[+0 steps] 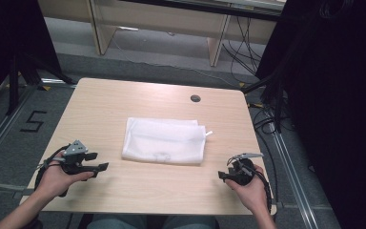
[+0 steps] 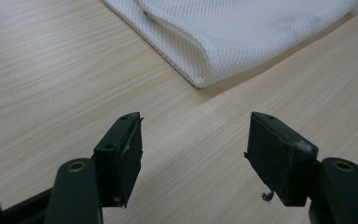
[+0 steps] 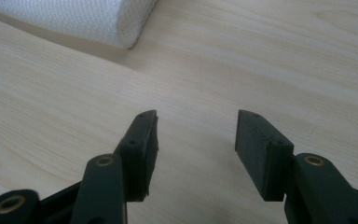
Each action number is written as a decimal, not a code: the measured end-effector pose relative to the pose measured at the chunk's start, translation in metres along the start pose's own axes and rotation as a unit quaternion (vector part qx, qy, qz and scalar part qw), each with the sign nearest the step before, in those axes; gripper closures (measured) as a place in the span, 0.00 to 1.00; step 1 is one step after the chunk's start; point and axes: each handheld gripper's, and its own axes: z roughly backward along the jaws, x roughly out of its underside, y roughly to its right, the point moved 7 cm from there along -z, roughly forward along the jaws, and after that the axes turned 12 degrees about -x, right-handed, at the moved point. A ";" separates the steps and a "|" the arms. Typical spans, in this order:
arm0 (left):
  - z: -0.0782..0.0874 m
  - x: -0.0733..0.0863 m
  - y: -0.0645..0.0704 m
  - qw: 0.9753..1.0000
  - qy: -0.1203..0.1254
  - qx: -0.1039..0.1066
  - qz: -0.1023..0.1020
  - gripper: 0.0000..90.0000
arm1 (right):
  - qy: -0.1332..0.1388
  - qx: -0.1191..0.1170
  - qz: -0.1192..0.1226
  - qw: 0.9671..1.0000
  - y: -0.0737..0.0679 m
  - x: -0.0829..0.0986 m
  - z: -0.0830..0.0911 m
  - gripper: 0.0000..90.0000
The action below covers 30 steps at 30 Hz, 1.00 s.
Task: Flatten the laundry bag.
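Wooden table (image 1: 100,109) bears a folded white mesh cloth (image 1: 164,140) between left tool (image 1: 97,162) and right tool (image 1: 221,175), both gaping, empty.

You see a wooden bench (image 1: 100,109) with a round hole (image 1: 195,98), cables (image 1: 240,45) behind it, and the number 5 (image 1: 33,121) on the floor.

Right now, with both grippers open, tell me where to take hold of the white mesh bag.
Probably the folded mesh bag's near corners: the left gripper takes the rounded near-left fold, the right gripper the near-right corner. Each approaches low from its own side, since the bag lies flat on the table.
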 end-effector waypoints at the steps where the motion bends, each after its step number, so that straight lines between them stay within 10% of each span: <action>1: 0.000 -0.001 0.001 1.000 -0.002 0.005 0.002 0.40 | 0.000 -0.001 -0.003 1.000 0.000 0.000 0.000 0.56; 6: -0.002 -0.005 0.010 0.999 0.011 0.023 0.025 0.48 | 0.006 -0.007 -0.007 1.000 -0.001 -0.003 0.001 0.62; 15: -0.005 -0.026 0.024 0.999 0.026 0.028 -0.024 0.64 | 0.012 0.037 0.042 0.998 -0.013 -0.028 0.001 0.70; 30: -0.048 -0.059 0.035 0.999 0.027 0.040 -0.003 0.54 | 0.024 0.031 0.036 0.999 -0.009 -0.061 -0.014 0.67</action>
